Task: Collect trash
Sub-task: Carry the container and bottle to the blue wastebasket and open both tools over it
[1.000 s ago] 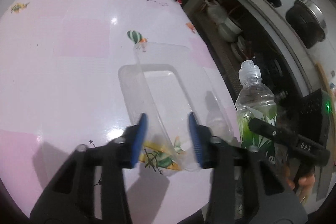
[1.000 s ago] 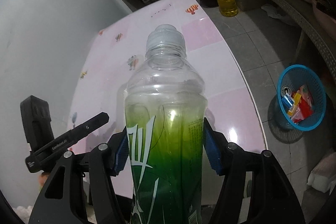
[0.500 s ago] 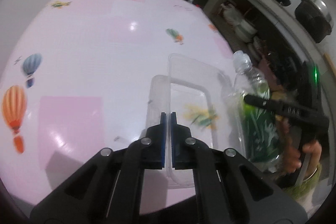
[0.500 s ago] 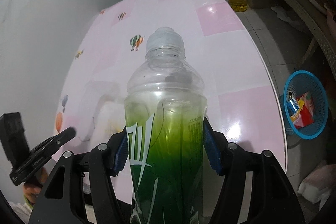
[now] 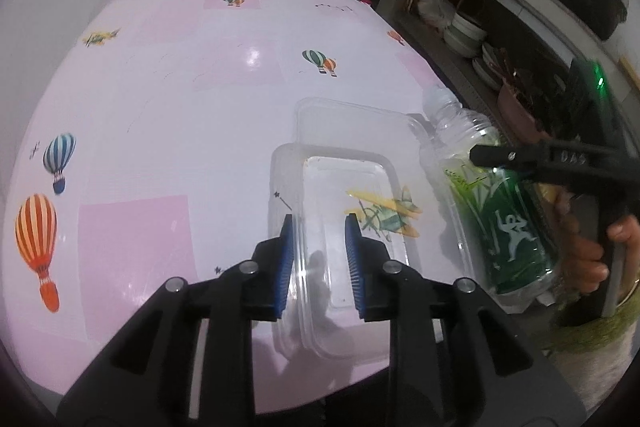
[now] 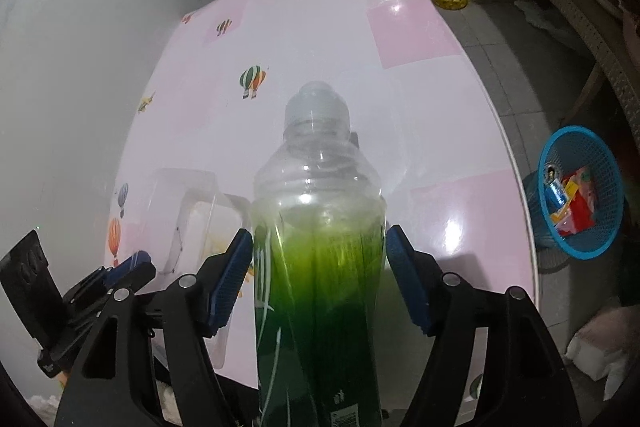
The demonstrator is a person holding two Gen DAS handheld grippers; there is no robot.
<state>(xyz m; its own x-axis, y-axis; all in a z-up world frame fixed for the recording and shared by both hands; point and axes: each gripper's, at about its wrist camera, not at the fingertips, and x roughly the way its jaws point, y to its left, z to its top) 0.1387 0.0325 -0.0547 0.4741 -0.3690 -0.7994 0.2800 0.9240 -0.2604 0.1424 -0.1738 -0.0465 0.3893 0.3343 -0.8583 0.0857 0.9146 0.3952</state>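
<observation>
Opening again after pinching the clear plastic container (image 5: 352, 211) wall half a second back, the left tool (image 5: 318, 261) now stands with its blue pads a little apart, the container's wall between them and the left pad close against it. The right tool (image 6: 320, 275) has just widened too; the green-labelled bottle (image 6: 320, 267) sits between its pads, left pad touching, right pad with a sliver of gap. The container lies on the pink balloon-print surface (image 5: 160, 107), the bottle just right of it. Beyond the surface's right edge, a blue basket (image 6: 576, 195) of trash stands on the tiled floor.
</observation>
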